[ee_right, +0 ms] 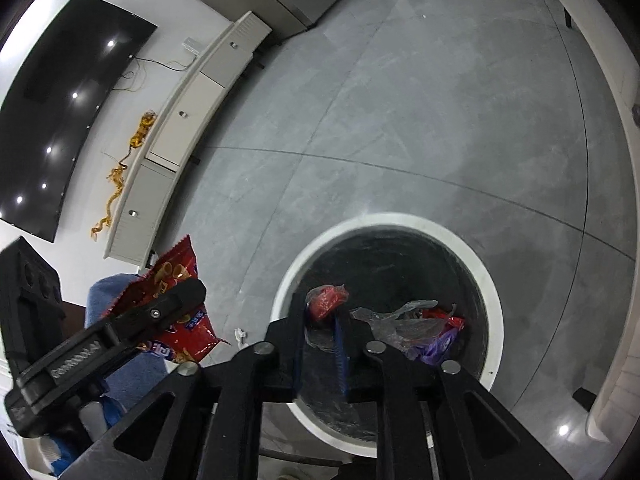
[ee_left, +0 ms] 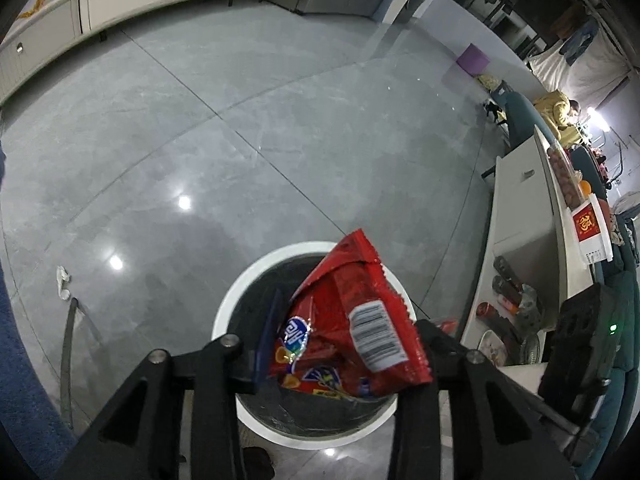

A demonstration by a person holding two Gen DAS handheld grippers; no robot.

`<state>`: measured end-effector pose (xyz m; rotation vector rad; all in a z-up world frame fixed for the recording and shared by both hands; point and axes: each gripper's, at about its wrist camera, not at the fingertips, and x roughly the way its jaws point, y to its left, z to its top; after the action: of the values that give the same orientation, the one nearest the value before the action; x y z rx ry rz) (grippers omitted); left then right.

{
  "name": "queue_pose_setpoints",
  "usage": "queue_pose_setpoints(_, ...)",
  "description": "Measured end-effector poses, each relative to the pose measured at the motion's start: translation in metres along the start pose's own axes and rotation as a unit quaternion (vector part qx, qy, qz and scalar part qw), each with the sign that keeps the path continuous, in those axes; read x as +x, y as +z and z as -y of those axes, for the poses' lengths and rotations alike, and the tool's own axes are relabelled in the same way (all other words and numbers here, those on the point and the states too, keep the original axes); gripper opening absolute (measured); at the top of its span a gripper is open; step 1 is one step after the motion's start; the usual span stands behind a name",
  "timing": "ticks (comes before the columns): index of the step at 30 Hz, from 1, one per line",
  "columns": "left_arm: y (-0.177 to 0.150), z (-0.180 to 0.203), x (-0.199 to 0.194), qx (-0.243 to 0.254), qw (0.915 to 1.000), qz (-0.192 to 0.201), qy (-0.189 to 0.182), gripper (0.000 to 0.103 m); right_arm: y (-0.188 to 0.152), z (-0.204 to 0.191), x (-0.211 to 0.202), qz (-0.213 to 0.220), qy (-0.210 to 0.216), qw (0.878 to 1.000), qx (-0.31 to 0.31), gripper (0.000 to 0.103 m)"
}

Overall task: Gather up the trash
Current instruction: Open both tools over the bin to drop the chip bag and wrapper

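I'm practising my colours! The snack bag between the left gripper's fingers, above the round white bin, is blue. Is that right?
Not quite. The snack bag between the left gripper's fingers, above the round white bin, is red, not blue. The left wrist view shows it.

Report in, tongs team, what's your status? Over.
Left tongs: red snack bag between them, over the bin. Right tongs: red wrapper at the tips, above bin. Bin mouth unblocked; tissue on floor.
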<state>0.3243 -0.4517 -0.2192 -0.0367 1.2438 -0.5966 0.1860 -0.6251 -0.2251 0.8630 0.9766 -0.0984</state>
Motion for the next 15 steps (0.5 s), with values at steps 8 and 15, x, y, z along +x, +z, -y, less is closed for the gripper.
queue_pose_setpoints(8,-0.003,0.002,0.005,0.007,0.9999,-0.009,-0.001,0.051,-0.007,-0.005,0.009,0.009,-0.023,1.0,0.004,0.042)
queue_pose_setpoints(15,-0.004,0.006,-0.005,0.011,0.9999,0.006,0.003,0.051,-0.011,-0.01,0.0,0.024,-0.052,0.998,-0.005,0.043)
